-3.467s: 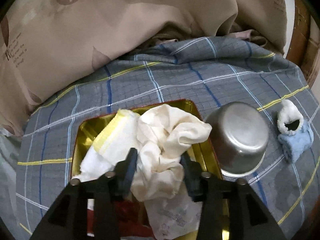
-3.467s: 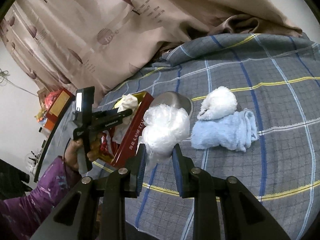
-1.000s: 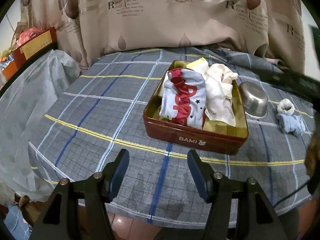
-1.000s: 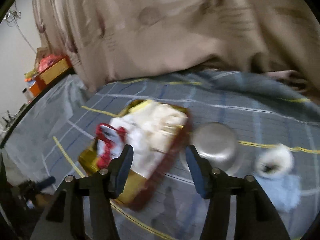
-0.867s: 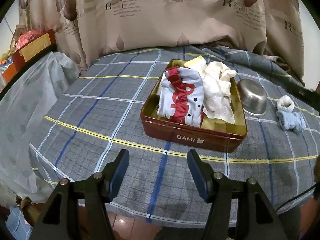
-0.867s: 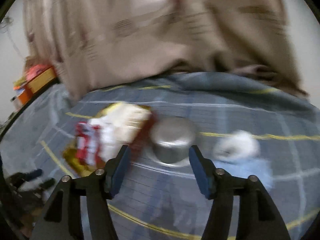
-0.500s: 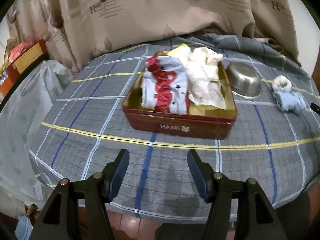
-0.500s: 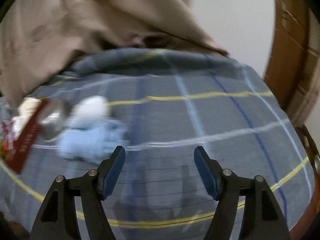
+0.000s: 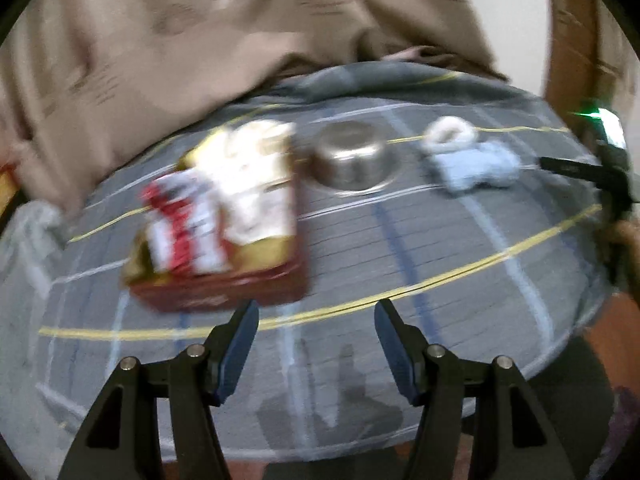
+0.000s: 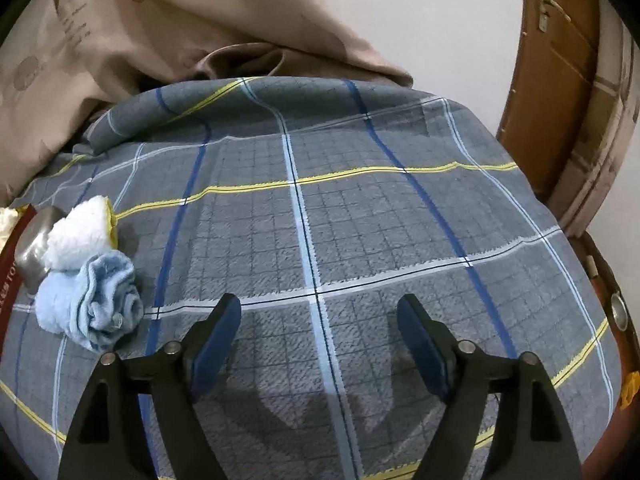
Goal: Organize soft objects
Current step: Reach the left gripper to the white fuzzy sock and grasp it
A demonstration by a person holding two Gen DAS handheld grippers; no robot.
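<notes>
Both my left gripper [image 9: 316, 322] and right gripper [image 10: 319, 320] gape wide, empty; fluffy pale-blue rolled sock [image 10: 90, 300] lies outside red rectangular tin [image 9: 224, 292], so I judge it next.

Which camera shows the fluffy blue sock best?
The right wrist view: the blue sock lies sharp and close at the left, touching the white sock. The left wrist view shows it too, but farther off and blurred by motion.

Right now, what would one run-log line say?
left tongs: open, empty | right tongs: open, empty | red tin: holds cloths | blue cloth: on table
</notes>
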